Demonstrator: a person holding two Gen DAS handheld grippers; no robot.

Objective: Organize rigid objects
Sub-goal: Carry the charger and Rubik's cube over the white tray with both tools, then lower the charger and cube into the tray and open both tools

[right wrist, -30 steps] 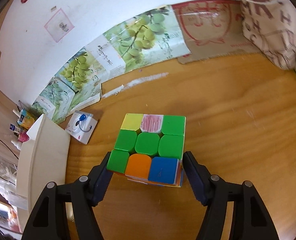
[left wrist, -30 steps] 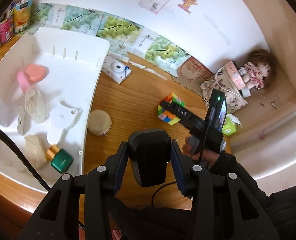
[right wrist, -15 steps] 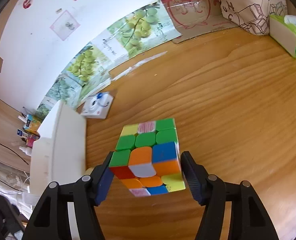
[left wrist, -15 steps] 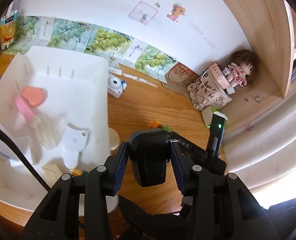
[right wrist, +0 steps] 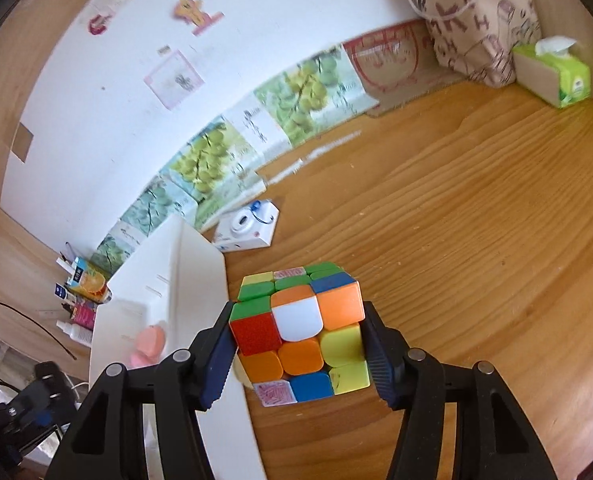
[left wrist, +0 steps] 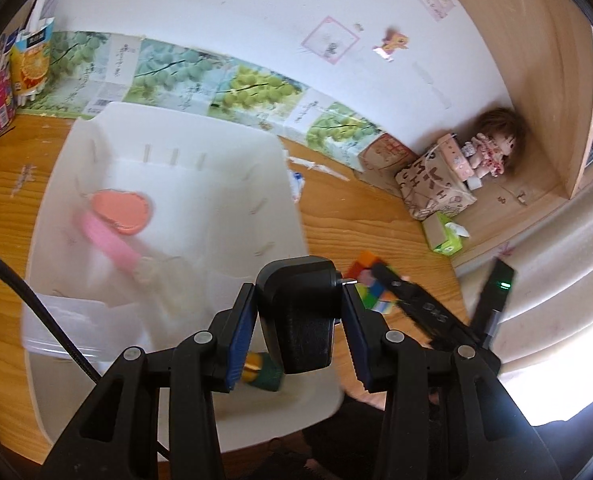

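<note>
My right gripper (right wrist: 298,344) is shut on a multicoloured puzzle cube (right wrist: 300,332) and holds it above the wooden desk, next to the right wall of the white bin (right wrist: 192,264). The cube also shows in the left wrist view (left wrist: 372,284), in the right gripper's fingers. My left gripper (left wrist: 296,320) is shut on a black boxy object (left wrist: 296,312) and hovers over the near right part of the white bin (left wrist: 216,184). In the bin lie a pink heart-shaped case (left wrist: 120,210), a clear item and a green bottle (left wrist: 264,372).
A small white toy camera (right wrist: 248,228) sits on the desk by the bin's far corner. A patterned bag (left wrist: 436,184), a doll (left wrist: 492,140) and a green tissue pack (left wrist: 444,236) stand at the back right. Cartons and cans (left wrist: 20,64) stand at the back left.
My right gripper has lifted the cube off the desk and carried it left toward the bin. My left gripper has risen and shifted over the bin with the black object.
</note>
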